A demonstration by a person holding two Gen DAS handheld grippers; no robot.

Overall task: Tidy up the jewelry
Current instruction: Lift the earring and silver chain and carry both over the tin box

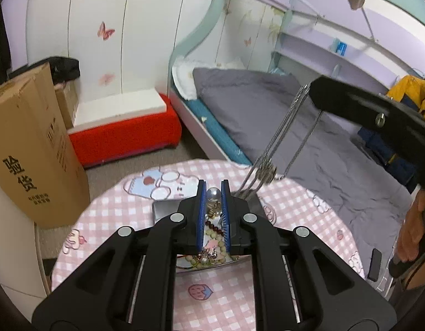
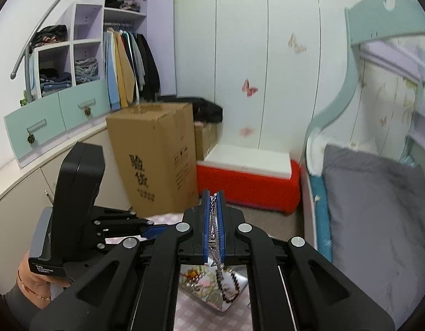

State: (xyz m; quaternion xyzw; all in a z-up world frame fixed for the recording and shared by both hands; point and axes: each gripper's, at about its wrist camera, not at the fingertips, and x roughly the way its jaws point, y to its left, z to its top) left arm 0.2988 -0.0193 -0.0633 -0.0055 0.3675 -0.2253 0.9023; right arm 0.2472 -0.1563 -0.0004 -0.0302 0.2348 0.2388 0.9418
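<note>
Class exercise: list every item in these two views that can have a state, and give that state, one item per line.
left gripper: shut on pearl piece.
pearl piece: pinched between the fingertips, above the tray.
right gripper: shut on silver chain.
silver chain: lifted, hanging taut toward the tray.
jewelry tray: on the table, full of tangled beads.
wardrobe: open, clothes hanging.
cardboard box: closed, upright.

Taut silver chains (image 1: 278, 138) slant across the tray's (image 1: 157, 207) right side, barring passage there. Bare checked tablecloth (image 1: 115, 215) lies left and near; a cardboard box (image 1: 33, 149) stands far left.
</note>
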